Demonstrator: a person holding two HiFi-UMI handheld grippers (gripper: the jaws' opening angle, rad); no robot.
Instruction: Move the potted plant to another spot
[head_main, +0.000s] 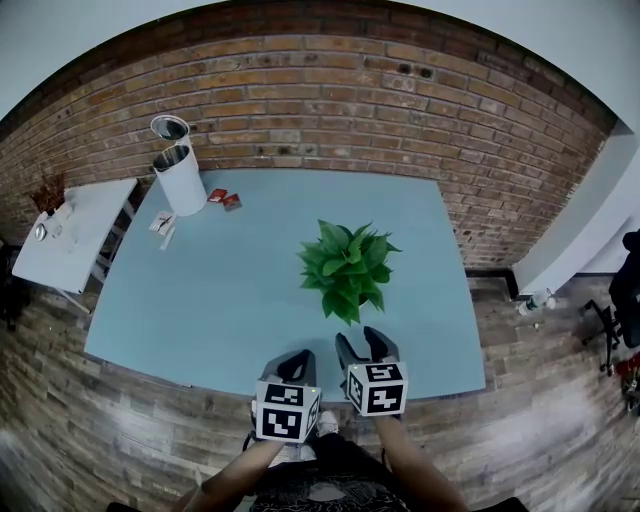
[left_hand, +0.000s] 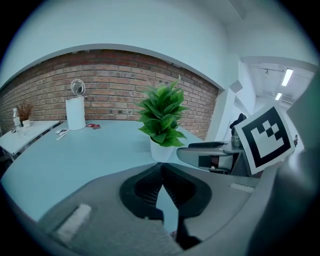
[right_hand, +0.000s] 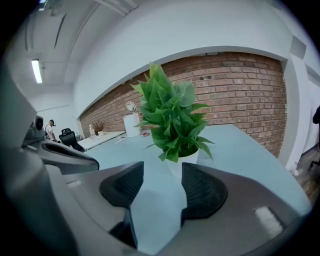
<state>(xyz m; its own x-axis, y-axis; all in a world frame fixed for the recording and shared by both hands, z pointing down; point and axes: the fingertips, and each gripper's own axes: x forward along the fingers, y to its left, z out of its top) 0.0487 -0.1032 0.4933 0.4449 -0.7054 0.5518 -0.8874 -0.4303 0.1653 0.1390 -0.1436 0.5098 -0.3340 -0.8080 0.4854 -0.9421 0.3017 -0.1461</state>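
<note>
1. Black-and-white marker cubes, one on each tool, sit nearest to me in the head view, above the wood-plank floor (head_main: 120, 420) and at the near edge of the table.
2. My left gripper (head_main: 300, 360) (left_hand: 161, 166) has its ribbed pads pressed together at the tips, and it holds nothing.
3. My right gripper (head_main: 357, 336) (right_hand: 162, 165), just beside the left one, has its jaws partly apart. Only bare tabletop shows in the gap, so it grips nothing.
4. Both tools point away from me over the pale blue table (head_main: 200, 300).
5. The potted plant (head_main: 347, 268) (left_hand: 161, 120) (right_hand: 172, 120) stands upright right of the table's centre, towards the near edge. It is just beyond the right gripper's tips, in line with the gap, and neither tool touches it.
6. Its white pot (left_hand: 160, 150) rests flat on the tabletop, mostly hidden under the leaves in the head view.
7. At the far left of the table stands a white cylindrical bin (head_main: 180, 178) with its round lid tipped up.
8. Two small red packets (head_main: 224, 198) lie to the right of the bin, and some small white items (head_main: 163, 225) lie on its near side.
9. A white side table (head_main: 75, 230) stands off the table's left end.
10. A red brick wall (head_main: 300, 90) runs behind the table's far edge.
</note>
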